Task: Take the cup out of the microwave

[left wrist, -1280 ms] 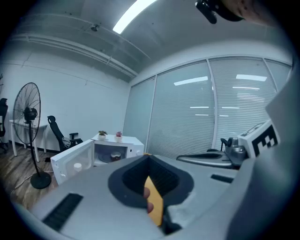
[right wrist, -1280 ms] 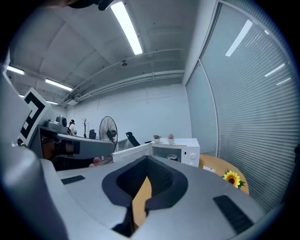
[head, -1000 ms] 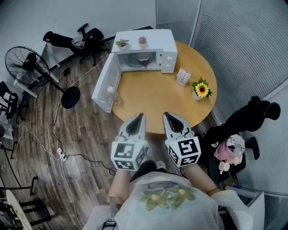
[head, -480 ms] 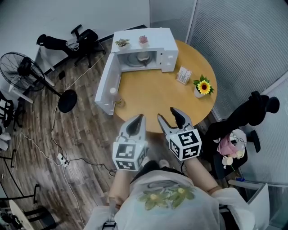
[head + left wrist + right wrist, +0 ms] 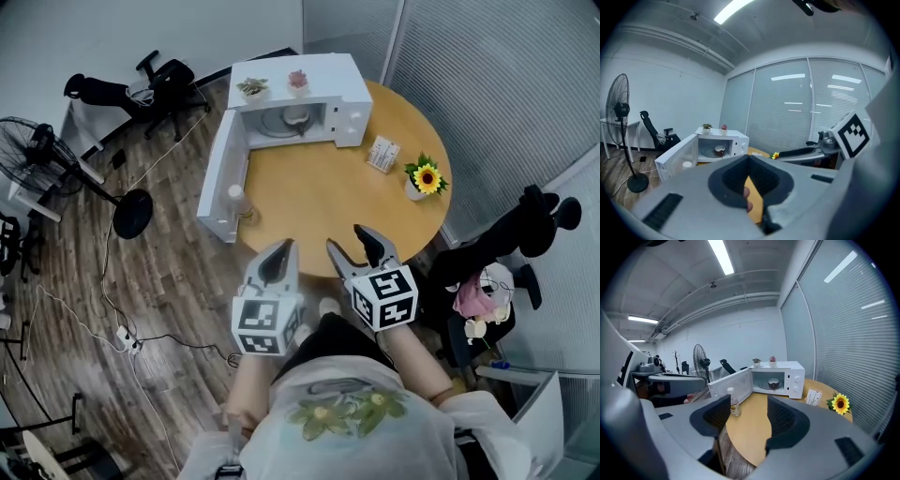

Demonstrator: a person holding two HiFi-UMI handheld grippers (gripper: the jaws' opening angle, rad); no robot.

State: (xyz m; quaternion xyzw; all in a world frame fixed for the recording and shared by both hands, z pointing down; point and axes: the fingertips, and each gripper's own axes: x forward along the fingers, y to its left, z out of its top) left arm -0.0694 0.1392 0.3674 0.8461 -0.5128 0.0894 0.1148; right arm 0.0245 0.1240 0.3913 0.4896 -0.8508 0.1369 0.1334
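A dark cup (image 5: 296, 117) stands on the turntable inside the white microwave (image 5: 349, 117), whose door (image 5: 223, 178) hangs wide open to the left. The cup (image 5: 720, 150) is small and far off in the left gripper view, and the same cup (image 5: 774, 384) is equally distant in the right gripper view. My left gripper (image 5: 284, 249) is shut and empty, held at the near edge of the round wooden table (image 5: 328, 206). Beside it my right gripper (image 5: 346, 241) is open; its jaws have just been opening, with nothing between them. Both grippers point towards the microwave from well short of it.
A small bottle (image 5: 235, 198) stands on the table by the open door. A potted sunflower (image 5: 425, 180) and a card box (image 5: 381, 156) sit at the right. Two little plants (image 5: 251, 88) top the microwave. A floor fan (image 5: 56, 155) and chairs stand to the left.
The right gripper's jaws have gone from shut to wide open. Both grippers have shifted a little by the table's near edge. The left gripper stays shut.
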